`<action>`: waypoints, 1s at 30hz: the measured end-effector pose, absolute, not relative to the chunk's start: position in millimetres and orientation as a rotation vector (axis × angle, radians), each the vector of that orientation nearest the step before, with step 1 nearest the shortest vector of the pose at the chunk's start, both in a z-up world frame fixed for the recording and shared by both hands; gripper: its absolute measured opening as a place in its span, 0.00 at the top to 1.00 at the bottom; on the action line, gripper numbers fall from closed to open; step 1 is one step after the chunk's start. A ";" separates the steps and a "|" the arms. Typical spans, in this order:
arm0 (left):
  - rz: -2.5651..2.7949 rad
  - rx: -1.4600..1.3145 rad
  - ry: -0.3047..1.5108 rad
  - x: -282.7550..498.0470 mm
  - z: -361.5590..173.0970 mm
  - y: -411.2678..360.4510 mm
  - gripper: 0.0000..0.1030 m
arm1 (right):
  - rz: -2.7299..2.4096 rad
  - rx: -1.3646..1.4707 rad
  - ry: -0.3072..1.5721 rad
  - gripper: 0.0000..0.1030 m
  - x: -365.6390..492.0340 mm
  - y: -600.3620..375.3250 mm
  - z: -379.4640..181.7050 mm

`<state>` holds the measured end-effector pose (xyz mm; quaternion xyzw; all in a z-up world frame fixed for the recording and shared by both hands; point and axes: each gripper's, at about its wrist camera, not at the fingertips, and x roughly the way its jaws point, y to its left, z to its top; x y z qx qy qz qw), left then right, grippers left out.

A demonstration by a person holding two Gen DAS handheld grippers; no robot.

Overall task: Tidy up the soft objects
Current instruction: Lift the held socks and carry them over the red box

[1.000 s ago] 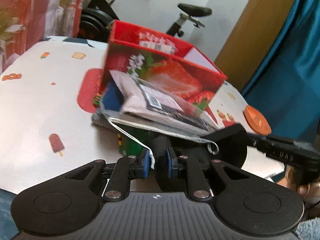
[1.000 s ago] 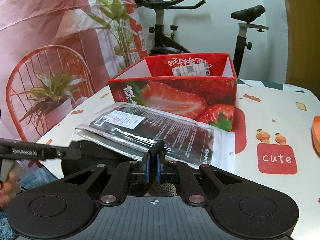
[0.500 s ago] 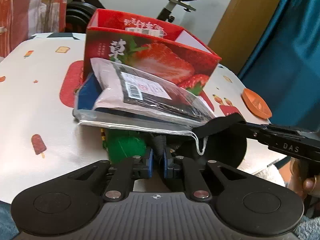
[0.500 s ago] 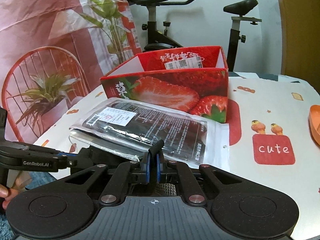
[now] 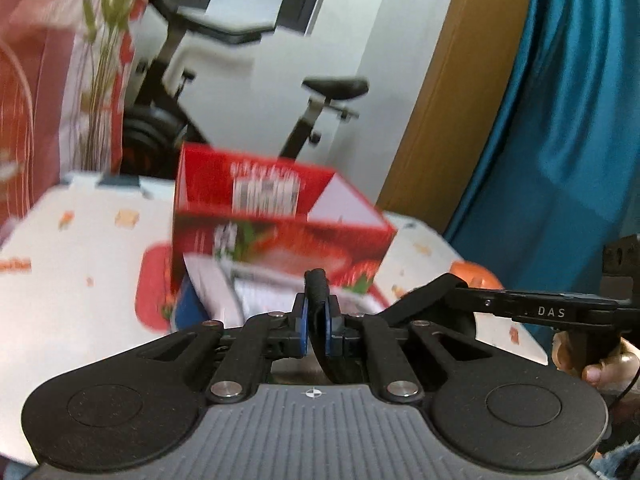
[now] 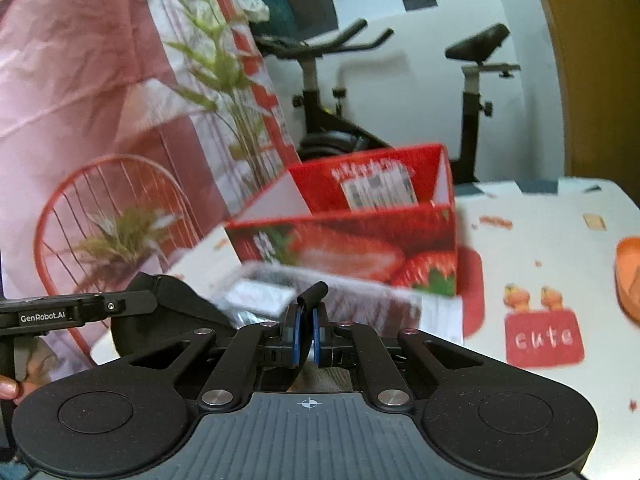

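A red strawberry-print box stands open on the white patterned table; it also shows in the right wrist view. A clear plastic packet with dark contents lies against the box's front, seen also in the left wrist view. My left gripper is shut on a black strap-like soft item. My right gripper is shut on the same kind of black item. Both hold just in front of the packet. Both views are blurred.
An orange dish sits at the table's right edge, near a red "cute" print. An exercise bike and a red wire chair stand behind the table. A teal curtain hangs on the right.
Both grippers have tilted up and pulled back a little, so the box and packet sit lower and farther in view. The black item now stands up between each pair of fingers.
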<state>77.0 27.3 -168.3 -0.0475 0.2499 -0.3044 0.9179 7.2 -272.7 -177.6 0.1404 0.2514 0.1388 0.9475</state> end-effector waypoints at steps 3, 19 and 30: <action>-0.620 -0.099 0.460 80.1 -153.1 27.3 0.92 | 0.298 0.264 0.466 0.94 13.8 -272.8 -157.5; -0.513 0.017 0.280 178.2 -104.5 -9.2 0.92 | 0.269 -0.053 0.332 0.95 154.5 -263.8 -89.0; -0.444 0.145 0.397 270.1 -129.7 -42.2 0.91 | 0.181 -0.098 0.424 0.94 250.3 -277.1 -136.2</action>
